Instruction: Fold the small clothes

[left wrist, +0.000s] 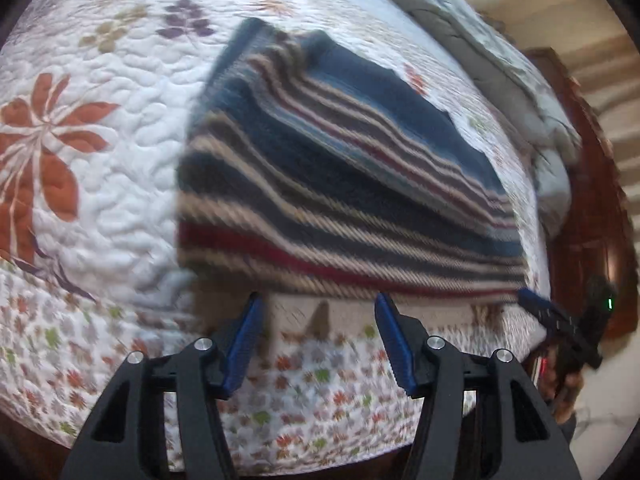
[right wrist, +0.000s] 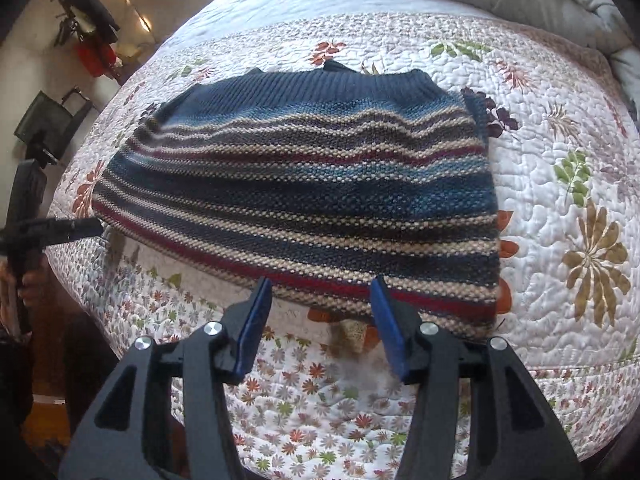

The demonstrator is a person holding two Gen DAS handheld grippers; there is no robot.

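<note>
Folding a striped sweater (right wrist: 296,196) on the quilt (right wrist: 560,160).
Both grippers, left (left wrist: 318,312) and right (right wrist: 322,300), gape empty; soft, floppy knit, best pinched at hem corners.

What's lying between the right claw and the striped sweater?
Nothing: only bare floral quilt separates the open right claw from the sweater hem, seen in the right wrist view.

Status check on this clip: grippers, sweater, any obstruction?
Left gripper open, empty. Right gripper open, empty. Striped sweater flat on quilt, near hem just ahead of both. Nothing in the way.
</note>
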